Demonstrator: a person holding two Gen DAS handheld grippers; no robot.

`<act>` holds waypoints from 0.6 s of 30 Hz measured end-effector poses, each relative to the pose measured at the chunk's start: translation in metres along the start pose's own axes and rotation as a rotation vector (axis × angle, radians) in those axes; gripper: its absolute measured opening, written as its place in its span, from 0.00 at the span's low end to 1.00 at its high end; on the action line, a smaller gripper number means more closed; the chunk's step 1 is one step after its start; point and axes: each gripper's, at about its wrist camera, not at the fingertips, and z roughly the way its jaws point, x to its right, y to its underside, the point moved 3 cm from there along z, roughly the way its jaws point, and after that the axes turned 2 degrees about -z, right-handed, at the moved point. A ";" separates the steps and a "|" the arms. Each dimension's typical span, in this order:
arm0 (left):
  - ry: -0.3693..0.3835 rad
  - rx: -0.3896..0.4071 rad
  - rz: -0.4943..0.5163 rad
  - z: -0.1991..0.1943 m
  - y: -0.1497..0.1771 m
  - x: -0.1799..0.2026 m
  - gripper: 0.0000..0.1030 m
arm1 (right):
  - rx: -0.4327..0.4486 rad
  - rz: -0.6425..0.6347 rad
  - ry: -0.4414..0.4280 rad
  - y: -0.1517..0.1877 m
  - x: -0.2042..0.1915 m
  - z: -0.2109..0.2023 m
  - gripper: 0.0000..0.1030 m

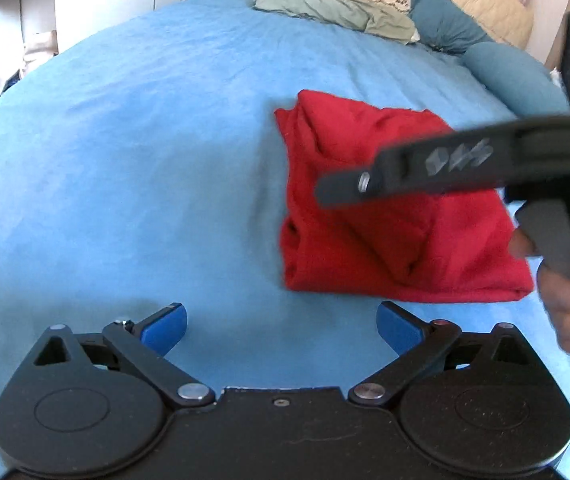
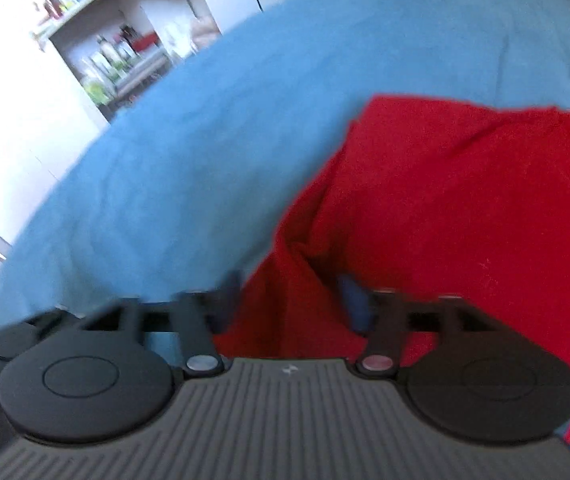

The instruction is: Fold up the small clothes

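The folded red garment (image 1: pixel 397 216) lies on the blue bed (image 1: pixel 125 160) toward its pillow end, long axis running away from both spread, empty grippers, right gripper (image 2: pixel 289 300) over its near edge, left gripper (image 1: pixel 281 326) just short

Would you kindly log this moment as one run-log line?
red garment: folded on blue bedspread | left gripper: open, empty | right gripper: open above garment, nothing gripped

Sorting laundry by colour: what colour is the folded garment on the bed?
Red garment, clearest in the left wrist view.
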 end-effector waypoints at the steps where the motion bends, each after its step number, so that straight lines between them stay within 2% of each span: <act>1: 0.009 0.005 0.000 -0.002 0.000 0.003 0.99 | 0.031 -0.020 0.006 -0.003 0.000 -0.012 0.87; 3: 0.028 0.020 0.003 -0.008 -0.004 0.002 0.99 | 0.092 -0.045 0.029 -0.006 0.005 -0.042 0.89; 5: 0.042 0.042 0.002 -0.014 -0.008 0.005 0.99 | 0.146 -0.058 0.112 0.000 0.015 -0.073 0.93; 6: 0.045 0.049 0.000 -0.015 -0.009 0.006 0.99 | 0.175 -0.062 0.168 0.010 0.022 -0.091 0.98; 8: 0.054 0.056 -0.010 -0.015 -0.012 0.008 0.99 | 0.201 -0.067 0.263 0.034 0.039 -0.113 0.99; 13: 0.067 0.063 -0.025 -0.001 -0.025 0.021 0.99 | 0.153 -0.041 0.427 0.102 0.070 -0.122 0.98; 18: 0.053 0.054 -0.035 0.015 -0.038 0.033 0.99 | 0.123 0.025 0.473 0.142 0.079 -0.108 0.97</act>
